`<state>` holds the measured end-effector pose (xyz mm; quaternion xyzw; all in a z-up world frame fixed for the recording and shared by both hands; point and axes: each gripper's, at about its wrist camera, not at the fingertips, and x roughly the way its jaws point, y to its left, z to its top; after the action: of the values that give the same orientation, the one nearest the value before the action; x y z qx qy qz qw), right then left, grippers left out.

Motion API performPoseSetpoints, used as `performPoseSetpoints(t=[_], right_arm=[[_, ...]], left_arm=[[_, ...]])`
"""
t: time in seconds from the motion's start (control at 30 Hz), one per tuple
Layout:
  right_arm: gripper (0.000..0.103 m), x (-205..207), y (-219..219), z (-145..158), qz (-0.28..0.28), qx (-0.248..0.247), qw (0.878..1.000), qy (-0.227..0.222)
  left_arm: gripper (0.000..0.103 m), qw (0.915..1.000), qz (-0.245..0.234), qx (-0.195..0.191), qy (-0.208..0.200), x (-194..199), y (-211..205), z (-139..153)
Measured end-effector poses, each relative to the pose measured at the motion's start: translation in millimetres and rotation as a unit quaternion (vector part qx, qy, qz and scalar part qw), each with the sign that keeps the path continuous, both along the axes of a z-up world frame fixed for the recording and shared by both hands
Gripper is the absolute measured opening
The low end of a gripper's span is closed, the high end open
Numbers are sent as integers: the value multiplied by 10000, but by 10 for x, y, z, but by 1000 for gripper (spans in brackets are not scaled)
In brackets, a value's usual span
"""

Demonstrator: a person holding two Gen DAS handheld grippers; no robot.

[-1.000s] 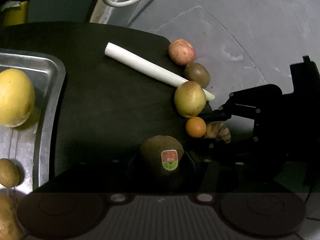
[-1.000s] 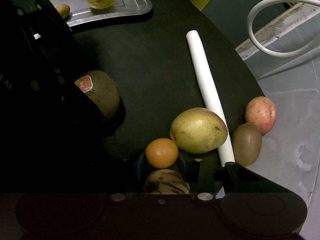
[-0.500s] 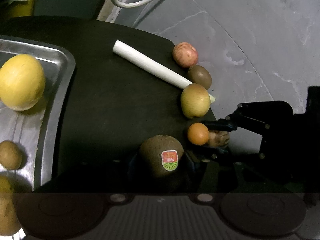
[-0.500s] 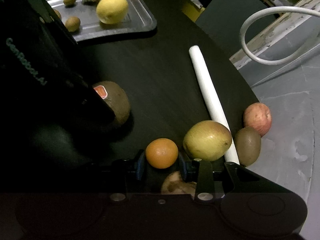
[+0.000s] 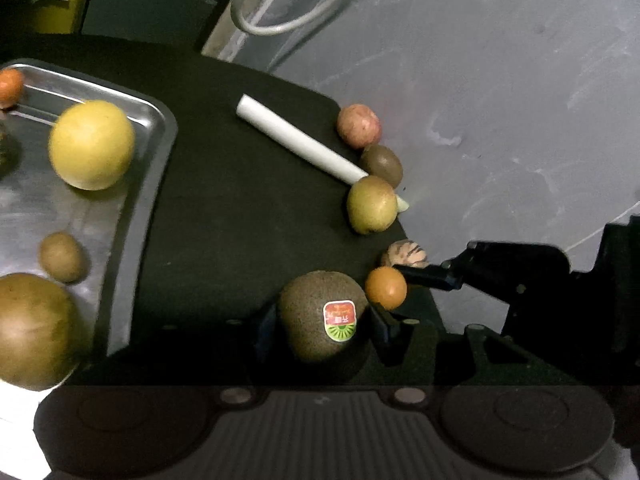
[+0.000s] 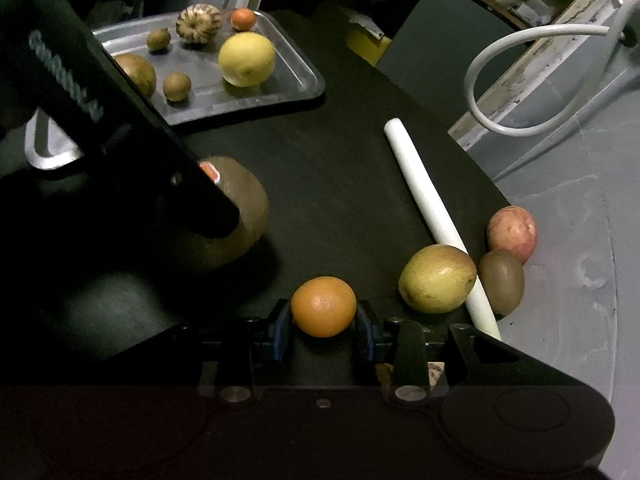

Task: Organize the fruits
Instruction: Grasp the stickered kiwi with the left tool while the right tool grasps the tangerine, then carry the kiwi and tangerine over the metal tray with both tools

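Presently, my left gripper (image 5: 320, 322) is closed around the large brown kiwi with the red and green sticker (image 5: 322, 316), which sits between its blue-lined fingers above the black tabletop (image 5: 240, 208). My right gripper (image 6: 323, 326) clamps the small round orange (image 6: 323, 306) between its blue pads; in the left wrist view that orange (image 5: 386, 287) hangs just beside the kiwi.

At the table's edge, a yellow-green pear-like fruit (image 6: 437, 278) touches a white plastic tube (image 6: 424, 208). A small brown kiwi (image 6: 501, 282) lies on the tube's other side, against a reddish apple (image 6: 512, 234). A striped tan fruit (image 5: 405, 255) rests near the right gripper's finger in the left wrist view.

Well apart from these, the rectangular steel tray (image 6: 308, 80) holds a large yellow citrus (image 6: 247, 59), a striped round fruit (image 6: 199, 23), a small orange (image 6: 243, 18), two small kiwis (image 6: 176, 86) and a larger brown fruit (image 6: 138, 74). A white looped cable (image 6: 520, 80) hangs beyond the table over the grey floor (image 6: 572, 320).
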<state>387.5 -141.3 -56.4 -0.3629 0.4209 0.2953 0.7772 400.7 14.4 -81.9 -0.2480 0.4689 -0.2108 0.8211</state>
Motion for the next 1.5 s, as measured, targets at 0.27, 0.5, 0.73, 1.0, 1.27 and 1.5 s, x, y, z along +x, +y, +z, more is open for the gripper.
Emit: performPoseSetpoints(t=[0.27, 0.5, 0.73, 1.0, 1.27, 1.5], right_arm=[[37, -199, 241, 130, 20, 284, 9995, -99], [37, -324, 608, 239, 144, 582, 9981, -150], [37, -485, 1001, 302, 283, 811, 9963, -101], [37, -657, 1397, 258, 375, 941, 9948, 76], [37, -762, 1664, 155, 329, 972, 9944, 264], [37, -823, 1795, 62, 220, 927, 9946, 402]], left_arm=[[53, 9994, 219, 83, -274, -130, 397, 342], [53, 9974, 574, 224, -375, -330, 901, 499], [53, 9937, 932, 471, -402, -501, 1425, 556], [53, 9914, 1082, 684, -269, -617, 1844, 471], [52, 9916, 931, 897, -41, -659, 2071, 257], [52, 9924, 644, 1052, 18, -646, 2086, 135]])
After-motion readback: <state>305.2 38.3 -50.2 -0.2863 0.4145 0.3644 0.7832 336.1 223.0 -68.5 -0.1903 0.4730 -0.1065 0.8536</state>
